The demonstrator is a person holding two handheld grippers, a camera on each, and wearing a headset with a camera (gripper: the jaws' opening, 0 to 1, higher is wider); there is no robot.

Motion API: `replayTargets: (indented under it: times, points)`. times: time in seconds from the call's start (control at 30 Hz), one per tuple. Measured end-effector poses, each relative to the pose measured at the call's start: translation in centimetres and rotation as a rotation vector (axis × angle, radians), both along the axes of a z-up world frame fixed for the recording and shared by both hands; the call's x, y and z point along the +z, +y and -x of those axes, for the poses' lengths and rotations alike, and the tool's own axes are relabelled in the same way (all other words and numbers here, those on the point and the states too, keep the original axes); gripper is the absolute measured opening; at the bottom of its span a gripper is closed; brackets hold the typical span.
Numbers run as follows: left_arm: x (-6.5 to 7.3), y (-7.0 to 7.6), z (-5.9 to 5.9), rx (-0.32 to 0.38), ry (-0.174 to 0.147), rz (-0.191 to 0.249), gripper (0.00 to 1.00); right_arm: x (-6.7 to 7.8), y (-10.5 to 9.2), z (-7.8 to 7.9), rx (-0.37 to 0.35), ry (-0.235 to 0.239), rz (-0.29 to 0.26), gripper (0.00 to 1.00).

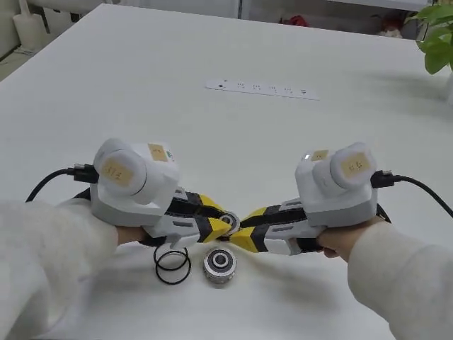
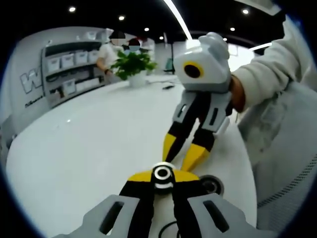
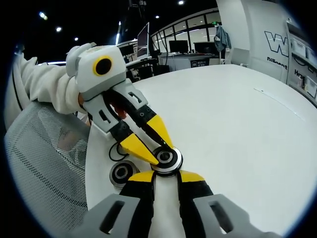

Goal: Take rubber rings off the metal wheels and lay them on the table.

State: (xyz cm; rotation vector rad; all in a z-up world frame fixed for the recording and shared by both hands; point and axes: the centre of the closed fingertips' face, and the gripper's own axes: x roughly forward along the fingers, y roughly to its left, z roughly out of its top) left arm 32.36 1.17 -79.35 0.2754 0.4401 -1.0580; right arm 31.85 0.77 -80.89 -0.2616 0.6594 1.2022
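A small metal wheel (image 1: 228, 221) with a dark band round its rim is held just above the table, and my left gripper (image 1: 225, 222) is shut on it. In the left gripper view the wheel (image 2: 162, 175) sits between the yellow tips. My right gripper (image 1: 241, 225) faces it from the right, open, with its tips either side of the wheel (image 3: 167, 159). On the table below lie two black rubber rings (image 1: 172, 263), overlapping, and a second metal wheel (image 1: 219, 264) beside them.
The white table (image 1: 212, 142) stretches far ahead, with a white power strip (image 1: 260, 89) lying across its middle. A green plant (image 1: 439, 35) stands at the far right corner. A mesh chair (image 3: 44, 163) is near the table's front edge.
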Motion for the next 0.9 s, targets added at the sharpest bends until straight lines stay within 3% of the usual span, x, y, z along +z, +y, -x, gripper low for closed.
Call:
replayTargets:
  times: [0.27,0.37,0.5,0.63,0.77,0.9]
  points:
    - [0.0,-0.1,0.0,0.005,0.005,0.006,0.14,0.0,-0.1,0.1,0.011,-0.009,0.009,0.12]
    - [0.1,-0.1,0.0,0.001,0.001,0.006,0.14,-0.1,0.0,0.1,0.03,-0.038,0.022,0.14]
    - [0.1,-0.1,0.0,0.001,0.0,0.007,0.14,0.3,0.6,-0.5,-0.013,-0.061,-0.016,0.33]
    - [0.1,-0.1,0.0,0.001,-0.001,0.01,0.14,-0.2,0.9,-0.4,0.005,-0.098,0.0,0.27]
    - [0.1,-0.1,-0.1,0.0,-0.002,0.012,0.14,-0.1,1.1,-0.3,0.017,-0.096,-0.011,0.24]
    - [0.0,-0.1,-0.1,0.003,-0.001,0.013,0.14,-0.1,0.5,-0.3,0.013,-0.06,-0.014,0.22]
